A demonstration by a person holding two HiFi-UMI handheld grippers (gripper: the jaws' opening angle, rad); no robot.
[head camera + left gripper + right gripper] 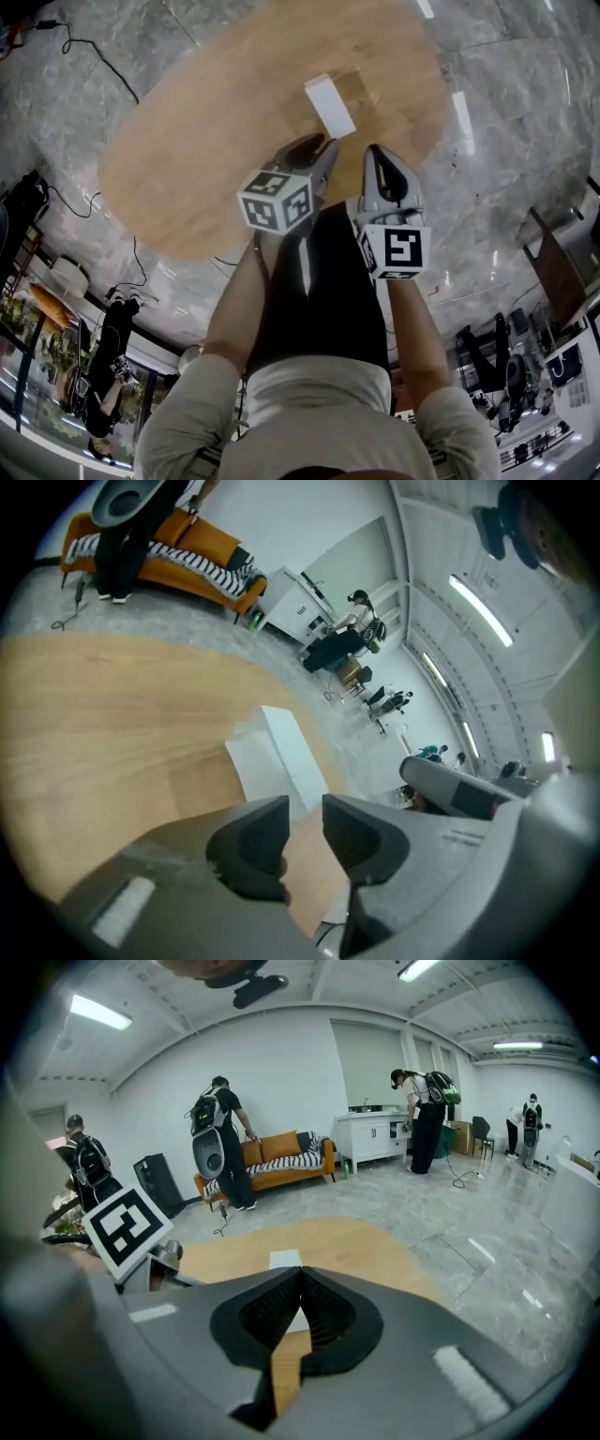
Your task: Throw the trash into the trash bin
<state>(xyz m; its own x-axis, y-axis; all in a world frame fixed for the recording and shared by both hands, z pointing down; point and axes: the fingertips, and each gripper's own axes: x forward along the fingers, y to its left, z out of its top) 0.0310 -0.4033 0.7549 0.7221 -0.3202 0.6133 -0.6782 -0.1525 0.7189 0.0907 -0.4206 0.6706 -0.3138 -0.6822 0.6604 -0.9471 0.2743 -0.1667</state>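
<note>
A white rectangular box [329, 106] lies on the oval wooden table [187, 178], toward its far side. In the head view, my left gripper [326, 142] hangs just short of the box, its tips near the box's near end. Seen in the left gripper view, the box [281, 757] sits right beyond my left gripper [306, 808], whose jaws stand a narrow gap apart with nothing between them. My right gripper [373, 150] is beside it on the right, shut and empty. The right gripper view shows the box [285, 1260] beyond my right gripper [301, 1277]. No trash bin is in view.
Grey marble floor [525, 141] surrounds the table. Black cables [94, 52] run over it at the left. An orange sofa [281, 1162], a white cabinet [375, 1138] and several people with backpacks [220, 1138] stand along the far wall.
</note>
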